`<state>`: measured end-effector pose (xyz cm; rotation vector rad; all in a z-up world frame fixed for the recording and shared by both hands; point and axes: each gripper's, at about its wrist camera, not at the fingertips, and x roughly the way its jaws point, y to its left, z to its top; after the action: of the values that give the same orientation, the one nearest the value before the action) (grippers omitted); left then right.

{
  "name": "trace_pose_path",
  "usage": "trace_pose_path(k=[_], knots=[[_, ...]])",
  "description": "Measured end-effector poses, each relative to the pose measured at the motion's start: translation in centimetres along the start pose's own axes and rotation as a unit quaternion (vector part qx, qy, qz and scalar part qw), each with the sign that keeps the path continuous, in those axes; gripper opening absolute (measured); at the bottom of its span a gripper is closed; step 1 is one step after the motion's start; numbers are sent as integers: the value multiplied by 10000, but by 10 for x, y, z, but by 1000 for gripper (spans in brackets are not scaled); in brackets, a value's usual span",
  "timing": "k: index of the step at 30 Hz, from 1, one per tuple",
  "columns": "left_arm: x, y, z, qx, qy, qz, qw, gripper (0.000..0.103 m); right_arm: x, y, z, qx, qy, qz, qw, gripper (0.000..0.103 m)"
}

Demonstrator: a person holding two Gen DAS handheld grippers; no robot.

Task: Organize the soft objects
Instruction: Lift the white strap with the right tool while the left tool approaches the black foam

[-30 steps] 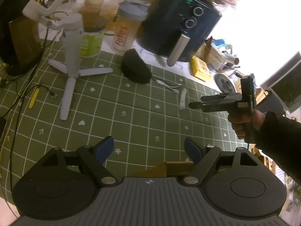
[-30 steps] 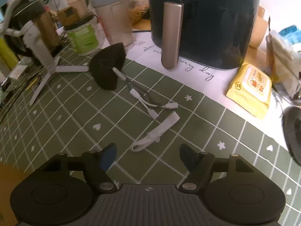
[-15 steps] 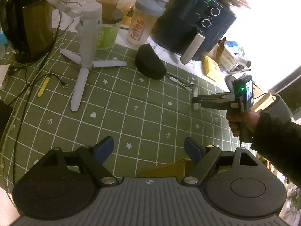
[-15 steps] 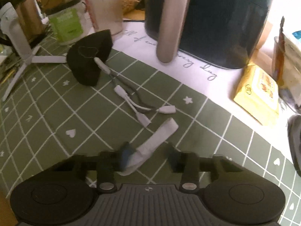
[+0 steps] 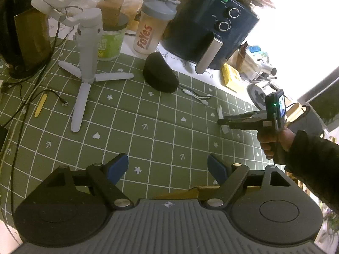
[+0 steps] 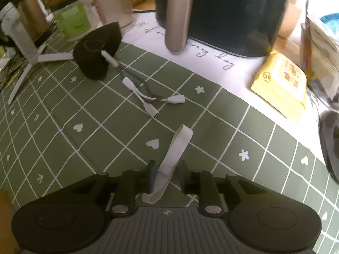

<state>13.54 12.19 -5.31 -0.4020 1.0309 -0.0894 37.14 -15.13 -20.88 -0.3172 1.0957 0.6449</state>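
A white soft strap (image 6: pixel 177 150) lies on the green grid mat (image 6: pixel 63 114). My right gripper (image 6: pixel 166 176) has its jaws nearly closed around the strap's near end; the strap passes between the pads, and its far loop rests on the mat. From the left wrist view the right gripper (image 5: pixel 222 121) is low over the strap (image 5: pixel 220 112). My left gripper (image 5: pixel 168 167) is open and empty above the mat's near part. A black soft pouch (image 5: pixel 159 76) (image 6: pixel 97 49) lies at the mat's far edge.
A white adapter cable (image 6: pixel 148 97) lies between pouch and strap. A dark air fryer (image 5: pixel 209 27), shaker bottle (image 5: pixel 152 31), green jar (image 5: pixel 110 40), white tripod gimbal (image 5: pixel 84 59), yellow wipes pack (image 6: pixel 281 82) and dark kettle (image 5: pixel 23 31) stand around the mat's back.
My right gripper moved forward and down over the white strap and closed its jaws from wide open to around the strap's near end. The left gripper lifted and stayed open.
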Motion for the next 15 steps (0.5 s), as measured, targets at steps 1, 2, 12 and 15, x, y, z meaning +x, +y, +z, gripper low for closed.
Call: trace_pose_path(k=[1, 2, 12, 15], knots=[[0, 0, 0, 9, 3, 3, 10000, 82, 0, 1, 0, 88, -28, -25, 10000, 32], [1, 0, 0, 15, 7, 12, 10000, 82, 1, 3, -1, 165, -51, -66, 9998, 33], [-1, -3, 6, 124, -56, -8, 9999, 82, 1, 19, 0, 327, 7, -654, 9973, 23], [-2, -4, 11, 237, -109, -13, 9997, 82, 0, 16, -1, 562, 107, -707, 9959, 14]])
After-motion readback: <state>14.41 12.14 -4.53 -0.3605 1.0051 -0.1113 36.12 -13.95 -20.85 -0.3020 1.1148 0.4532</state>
